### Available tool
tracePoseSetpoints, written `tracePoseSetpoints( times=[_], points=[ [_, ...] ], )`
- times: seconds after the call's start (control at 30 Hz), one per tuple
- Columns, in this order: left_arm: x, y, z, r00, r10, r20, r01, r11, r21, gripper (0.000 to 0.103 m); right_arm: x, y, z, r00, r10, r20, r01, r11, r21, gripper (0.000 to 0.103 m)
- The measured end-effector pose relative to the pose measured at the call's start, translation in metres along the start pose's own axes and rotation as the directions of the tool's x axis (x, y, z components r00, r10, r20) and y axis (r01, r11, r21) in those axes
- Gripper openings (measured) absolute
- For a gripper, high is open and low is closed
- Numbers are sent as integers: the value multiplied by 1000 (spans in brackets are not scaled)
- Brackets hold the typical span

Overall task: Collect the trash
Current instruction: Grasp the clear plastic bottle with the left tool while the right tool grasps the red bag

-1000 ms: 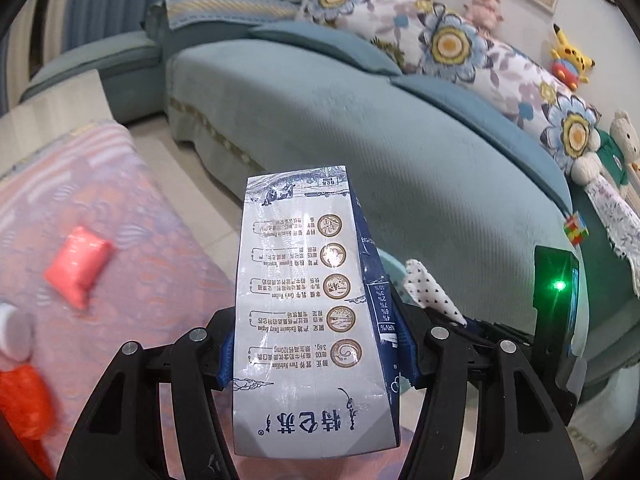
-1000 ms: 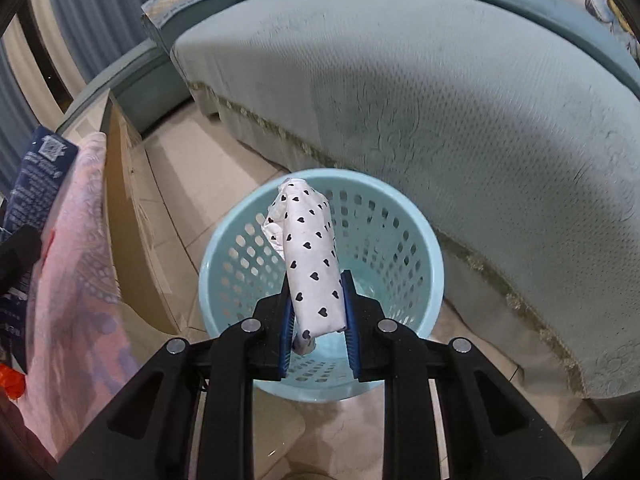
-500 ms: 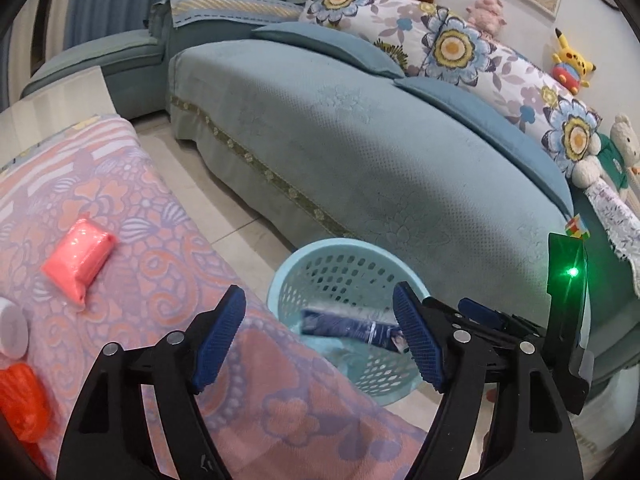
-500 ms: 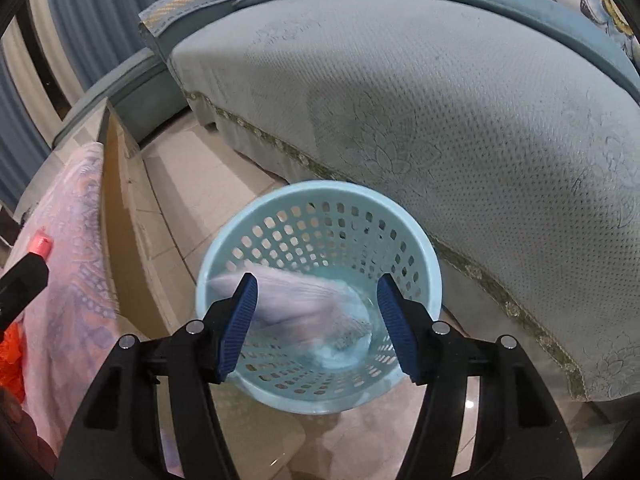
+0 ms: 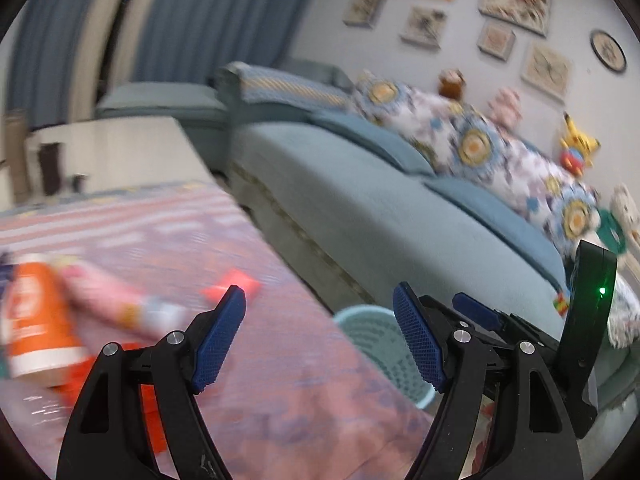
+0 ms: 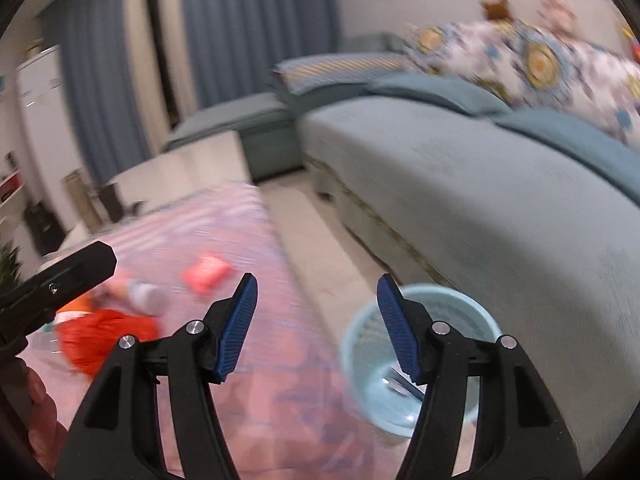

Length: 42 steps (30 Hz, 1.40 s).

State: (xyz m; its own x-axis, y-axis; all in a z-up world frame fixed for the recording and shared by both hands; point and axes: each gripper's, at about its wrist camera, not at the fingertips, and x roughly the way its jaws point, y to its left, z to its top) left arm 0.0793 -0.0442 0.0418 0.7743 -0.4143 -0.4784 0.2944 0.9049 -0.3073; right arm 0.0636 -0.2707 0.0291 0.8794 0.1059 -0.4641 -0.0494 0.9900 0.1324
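Both grippers are empty with their jaws spread wide. The left gripper (image 5: 320, 336) and right gripper (image 6: 316, 324) hover over a pink patterned tablecloth (image 6: 256, 240). The pale blue basket (image 6: 472, 312) stands on the floor just beside the table, in front of the sofa (image 6: 500, 184), with some blurred trash already inside. On the table, well apart from the basket, lie a small red packet (image 6: 206, 274), an orange cup (image 5: 34, 320), a pink wrapper (image 5: 116, 300) and a crumpled red bag (image 6: 106, 334). Judging by this, collection is only partly done.

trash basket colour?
Light blue basket with perforated walls; clearest in the right wrist view.
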Motion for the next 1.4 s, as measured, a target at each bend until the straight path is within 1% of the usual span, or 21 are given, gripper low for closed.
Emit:
tracePoseSetpoints(
  times=[0.13,0.23,0.27,0.33,0.37,0.4,0.47,0.5,0.6,0.73,0.77,0.83,0.9,0.93,0.97,1.03,1.07,1.13,1.2,1.3,1.4],
  points=[
    [-60,43,-2,992,108,66,-105,993,-58,77,-7,53,3,994,109,-7,-110,992,-55,58],
    [-98,79,-9,976,205,75,-197,975,-103,79,-4,87,-4,981,192,-33,-195,977,-88,59],
    [-109,89,-12,967,243,76,-234,966,-110,79,0,101,-8,975,217,-50,-221,970,-103,59],
    [-129,117,-22,942,329,63,-320,939,-128,79,3,124,-20,966,244,-80,-253,959,-131,59],
    [-135,126,-26,932,359,54,-349,927,-138,80,5,135,-27,960,264,-99,-276,950,-148,59],
    [-142,141,-34,915,402,40,-391,907,-156,80,8,146,-34,954,275,-122,-292,942,-166,59],
    [-149,166,-44,892,451,9,-442,877,-187,80,12,165,-45,944,291,-156,-319,928,-195,59],
    [-151,181,-49,886,463,-19,-456,864,-214,80,13,174,-50,937,303,-172,-336,918,-209,59],
    [-148,211,-62,884,464,-66,-463,845,-268,80,21,198,-59,924,323,-205,-368,896,-249,65],
    [-141,231,-74,907,411,-91,-418,852,-316,80,26,212,-69,913,327,-243,-389,877,-282,66],
    [-139,235,-76,918,384,-101,-395,860,-324,80,31,216,-71,918,307,-252,-374,880,-292,66],
    [-131,232,-79,930,349,-118,-368,872,-323,80,38,218,-74,919,286,-272,-363,883,-298,65],
    [-127,229,-82,949,293,-120,-316,894,-317,78,44,214,-75,917,277,-286,-358,888,-289,44],
    [-125,225,-83,957,262,-121,-287,906,-311,78,46,213,-76,912,283,-299,-367,886,-282,27],
    [-123,223,-85,961,249,-118,-273,914,-300,78,48,209,-76,905,286,-315,-375,887,-271,20],
    [-123,213,-89,967,226,-119,-251,927,-279,78,47,202,-75,904,293,-311,-378,888,-261,14],
    [-122,209,-91,971,206,-121,-232,933,-275,78,44,196,-73,906,295,-303,-375,891,-254,14],
    [-123,201,-94,984,137,-115,-165,946,-279,78,36,185,-69,912,295,-284,-366,898,-243,13],
    [-127,188,-99,992,60,-112,-90,956,-280,78,31,174,-65,922,284,-262,-347,907,-238,13],
    [-125,159,-103,991,-28,-134,-6,970,-243,78,26,157,-60,937,254,-240,-309,923,-228,13],
    [-125,131,-106,982,-81,-170,51,983,-174,78,24,141,-59,945,229,-234,-280,934,-220,13]
  ],
)
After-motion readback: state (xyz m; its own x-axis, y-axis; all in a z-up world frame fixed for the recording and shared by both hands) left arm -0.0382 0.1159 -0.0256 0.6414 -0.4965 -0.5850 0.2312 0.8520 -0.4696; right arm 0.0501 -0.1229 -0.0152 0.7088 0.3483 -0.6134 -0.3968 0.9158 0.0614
